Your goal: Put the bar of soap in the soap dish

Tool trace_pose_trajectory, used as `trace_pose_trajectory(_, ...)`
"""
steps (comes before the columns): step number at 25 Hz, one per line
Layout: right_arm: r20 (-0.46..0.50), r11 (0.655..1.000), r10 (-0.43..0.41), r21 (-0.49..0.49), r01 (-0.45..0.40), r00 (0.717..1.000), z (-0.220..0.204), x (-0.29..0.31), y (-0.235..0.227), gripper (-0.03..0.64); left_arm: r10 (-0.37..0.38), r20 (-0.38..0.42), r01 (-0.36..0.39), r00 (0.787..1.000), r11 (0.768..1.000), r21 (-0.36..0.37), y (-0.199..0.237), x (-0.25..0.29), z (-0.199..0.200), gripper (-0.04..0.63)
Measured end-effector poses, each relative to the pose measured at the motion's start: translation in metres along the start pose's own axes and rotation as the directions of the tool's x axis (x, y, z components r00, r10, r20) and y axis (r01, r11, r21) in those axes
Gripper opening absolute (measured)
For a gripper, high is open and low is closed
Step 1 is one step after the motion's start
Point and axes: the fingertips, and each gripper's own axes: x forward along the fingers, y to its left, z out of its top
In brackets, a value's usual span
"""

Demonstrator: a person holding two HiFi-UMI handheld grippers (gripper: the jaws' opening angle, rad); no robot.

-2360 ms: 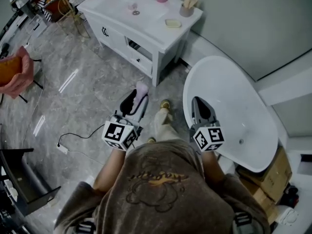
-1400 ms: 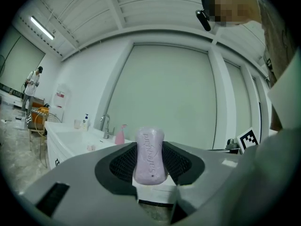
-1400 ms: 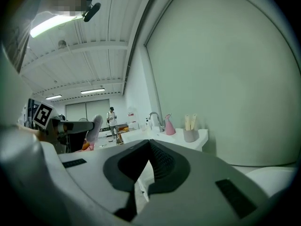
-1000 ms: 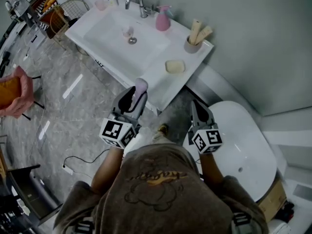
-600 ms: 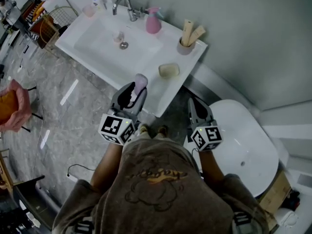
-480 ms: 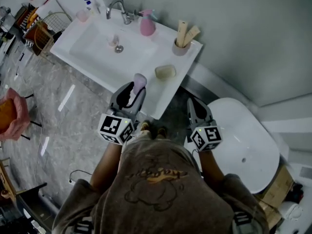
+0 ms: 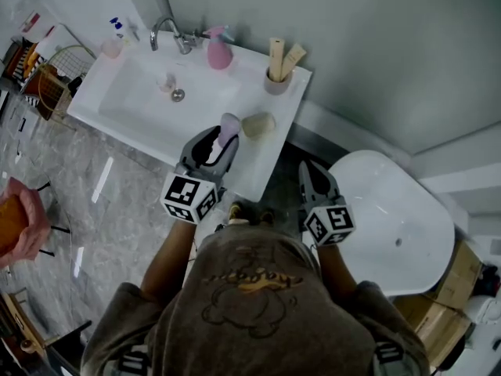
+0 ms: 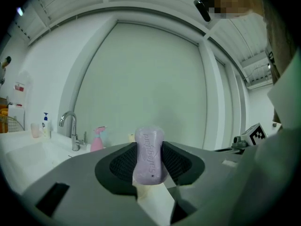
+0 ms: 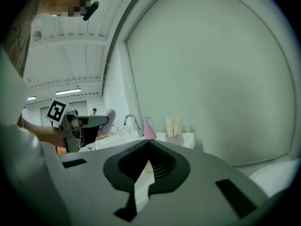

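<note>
A pale lilac bar of soap point(image 7: 228, 124) stands upright between the jaws of my left gripper point(image 7: 221, 137), which is shut on it; in the left gripper view the soap point(image 8: 149, 157) fills the gap between the pads. It hangs over the front of the white vanity counter point(image 7: 275, 108), just left of a cream soap dish point(image 7: 258, 124). My right gripper point(image 7: 315, 177) is shut with nothing in it, off the counter's right corner over the floor; its jaws point(image 9: 149, 144) meet at the tips.
The vanity holds a sink basin point(image 7: 153, 92), a faucet point(image 7: 167, 31), a pink spray bottle point(image 7: 218, 49) and a cup of tubes point(image 7: 278, 73). A white bathtub point(image 7: 395, 214) lies to the right, cardboard boxes point(image 7: 458, 276) beyond it. A wire basket point(image 7: 45, 73) stands left.
The person has walked up to the vanity. My left gripper with the soap has gone from over the floor to over the counter beside the dish. The right gripper stays shut.
</note>
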Motion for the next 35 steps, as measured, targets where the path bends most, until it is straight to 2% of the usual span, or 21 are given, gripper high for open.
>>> trace_pose_trajectory(9,0.001,0.999,-0.033,0.017,0.033,0.999,-0.003,0.009,-0.008,0.002,-0.080,-0.092,0.086,0.992,0.994,0.060,0.012,0.059,-0.024,0.169)
trace_pose_trajectory(17,0.006,0.997,-0.065,0.048,0.065,0.998,-0.001,0.021,-0.025,0.002,-0.140,-0.207,0.159,0.968,0.984,0.079,0.020,0.112,-0.070,0.169)
trace_pose_trajectory(22,0.012,0.993,-0.100,0.058,0.099,0.995,0.002,0.028,-0.042,0.002,-0.168,-0.298,0.204,0.940,0.975,0.093,0.023,0.139,-0.104,0.169)
trace_pose_trajectory(26,0.008,0.989,-0.127,0.072,0.126,0.992,0.002,0.035,-0.053,0.002,-0.186,-0.383,0.245,0.905,0.963,0.109,0.027,0.155,-0.136,0.169)
trace_pose_trajectory(35,-0.009,0.984,-0.159,0.085,0.159,0.987,0.000,0.047,-0.071,0.002,-0.209,-0.494,0.300,0.844,0.947,0.113,0.031,0.175,-0.186,0.169)
